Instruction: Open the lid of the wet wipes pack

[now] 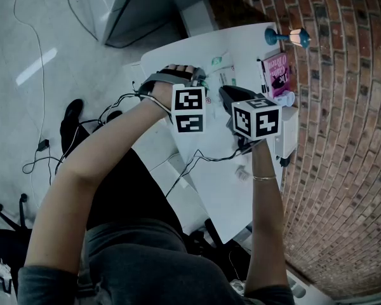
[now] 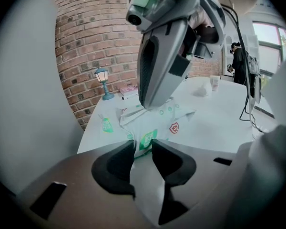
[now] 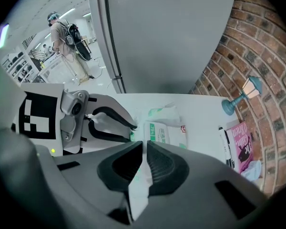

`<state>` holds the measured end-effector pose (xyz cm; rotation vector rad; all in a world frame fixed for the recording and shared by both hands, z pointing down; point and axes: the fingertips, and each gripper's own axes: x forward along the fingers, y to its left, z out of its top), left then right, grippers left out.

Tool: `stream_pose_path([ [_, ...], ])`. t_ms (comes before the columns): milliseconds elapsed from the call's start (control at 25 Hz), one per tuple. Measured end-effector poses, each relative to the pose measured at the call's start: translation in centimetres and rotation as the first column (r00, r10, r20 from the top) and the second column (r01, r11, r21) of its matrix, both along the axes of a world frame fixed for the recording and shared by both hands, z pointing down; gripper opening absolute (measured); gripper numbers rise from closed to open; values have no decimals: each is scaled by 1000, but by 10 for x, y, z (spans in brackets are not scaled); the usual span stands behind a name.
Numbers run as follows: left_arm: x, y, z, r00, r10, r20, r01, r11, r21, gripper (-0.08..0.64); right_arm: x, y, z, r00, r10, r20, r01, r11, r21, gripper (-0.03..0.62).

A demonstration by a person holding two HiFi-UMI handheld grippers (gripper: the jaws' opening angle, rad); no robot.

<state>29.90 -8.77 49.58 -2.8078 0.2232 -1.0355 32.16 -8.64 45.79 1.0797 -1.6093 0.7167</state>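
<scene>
The wet wipes pack [image 1: 222, 75] is white with green print and lies on the white table [image 1: 228, 189], between my two grippers. In the left gripper view my left gripper [image 2: 143, 144] is shut on the pack's near end [image 2: 155, 125], and white wrapper fills the gap between its pads. My right gripper [image 3: 144, 149] points steeply down over the pack [image 3: 168, 133]. Its jaws are shut on a thin white flap with a green tint that rises from the pack's top. In the head view the marker cubes hide both grippers' jaws.
A small blue lamp [image 1: 286, 38] and a pink book [image 1: 277, 74] stand at the table's far side by the brick wall [image 1: 343, 138]. A pen [image 3: 225, 144] lies by the book. Cables [image 1: 203, 157] trail over the near table. A small green sachet [image 2: 106, 124] lies left of the pack.
</scene>
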Motion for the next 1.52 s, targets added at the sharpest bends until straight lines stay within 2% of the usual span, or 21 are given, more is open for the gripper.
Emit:
stream_pose_path([
  [160,-1,0,2,1000,11,13,-11,1000,15,130,19,-8,-22,999,25,-37,-23,998,54,14],
  [280,-2,0,3,1000,9,15,-9,1000,12,129,33,-11,-33,998,46,-34,-44,997,63,12],
  [600,0,0,0,1000,9,-4,-9,1000,6,130,40,-21,-26,997,61,-41,-58,995,80,14],
  [880,0,0,0,1000,7,-3,-7,1000,5,130,57,-28,-26,993,114,-26,-111,988,109,15],
  [1520,-1,0,0,1000,4,-4,-4,1000,2,130,81,-41,-15,981,108,-161,-85,986,143,26],
])
